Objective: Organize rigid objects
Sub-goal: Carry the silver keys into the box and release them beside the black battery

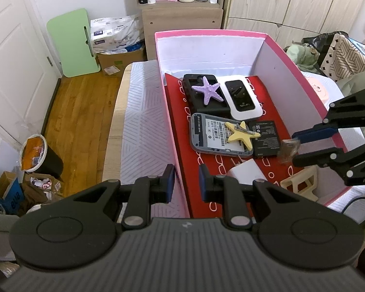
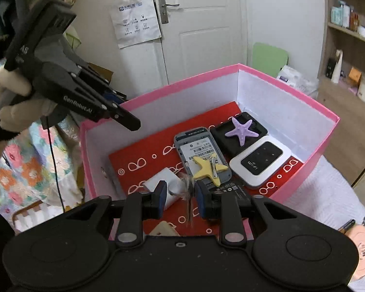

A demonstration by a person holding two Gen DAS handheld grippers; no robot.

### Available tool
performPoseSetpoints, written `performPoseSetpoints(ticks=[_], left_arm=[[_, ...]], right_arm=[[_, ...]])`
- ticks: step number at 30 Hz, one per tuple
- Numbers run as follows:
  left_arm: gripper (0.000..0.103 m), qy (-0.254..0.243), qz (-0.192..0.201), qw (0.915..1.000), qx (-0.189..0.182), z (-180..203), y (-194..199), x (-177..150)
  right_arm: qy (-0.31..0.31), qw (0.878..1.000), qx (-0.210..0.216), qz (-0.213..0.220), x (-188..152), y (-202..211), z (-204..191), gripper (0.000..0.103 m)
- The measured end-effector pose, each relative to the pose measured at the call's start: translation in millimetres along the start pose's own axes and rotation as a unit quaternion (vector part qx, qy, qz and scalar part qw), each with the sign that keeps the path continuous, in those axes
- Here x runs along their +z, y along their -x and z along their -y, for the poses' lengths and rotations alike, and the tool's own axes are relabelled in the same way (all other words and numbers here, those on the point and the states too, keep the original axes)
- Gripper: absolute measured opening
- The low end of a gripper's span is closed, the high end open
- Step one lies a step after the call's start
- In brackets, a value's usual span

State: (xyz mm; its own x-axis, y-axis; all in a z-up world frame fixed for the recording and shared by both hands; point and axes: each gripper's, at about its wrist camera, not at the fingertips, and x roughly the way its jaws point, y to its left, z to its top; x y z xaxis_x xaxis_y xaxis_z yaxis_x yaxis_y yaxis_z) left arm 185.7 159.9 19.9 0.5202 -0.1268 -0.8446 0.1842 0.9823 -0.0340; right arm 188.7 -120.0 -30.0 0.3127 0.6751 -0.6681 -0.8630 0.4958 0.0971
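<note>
A pink box [image 1: 304,77] [image 2: 158,95] with a red liner holds a purple starfish [image 1: 208,89] [image 2: 241,129] on a black case, a white WiFi router [image 1: 241,96] [image 2: 260,161], a grey router back [image 1: 206,133] with a yellow starfish clip [image 1: 241,133] [image 2: 208,168], a black battery [image 1: 265,139] and a white block [image 2: 164,182]. My right gripper [image 1: 295,146] [image 2: 178,198] is open above the box; a blurred small clear object [image 1: 288,149] [image 2: 188,194] is between its fingers, apparently loose. My left gripper [image 1: 187,182] [image 2: 131,121] is open, empty, over the box's left wall.
A cream plastic piece [image 1: 300,185] lies in the box's near corner. The box stands on a white patterned cloth [image 1: 143,121] over a table. An orange round item [image 2: 360,250] lies right of the box. A bin [image 1: 36,155] and clutter stand on the floor.
</note>
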Motion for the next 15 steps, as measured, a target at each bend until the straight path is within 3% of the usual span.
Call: performPoseSetpoints(ticks=[9, 15], left_arm=[[0.018, 0.005, 0.001, 1.0, 0.0, -0.7, -0.1, -0.5], [0.018, 0.012, 0.003, 0.9999, 0.0, -0.2, 0.1, 0.3]], right_arm=[[-0.071, 0.993, -0.026, 0.094, -2.0, 56.3, 23.2, 0.032], [-0.117, 0.978, -0.097, 0.14, -25.4, 102.6, 45.9, 0.039]])
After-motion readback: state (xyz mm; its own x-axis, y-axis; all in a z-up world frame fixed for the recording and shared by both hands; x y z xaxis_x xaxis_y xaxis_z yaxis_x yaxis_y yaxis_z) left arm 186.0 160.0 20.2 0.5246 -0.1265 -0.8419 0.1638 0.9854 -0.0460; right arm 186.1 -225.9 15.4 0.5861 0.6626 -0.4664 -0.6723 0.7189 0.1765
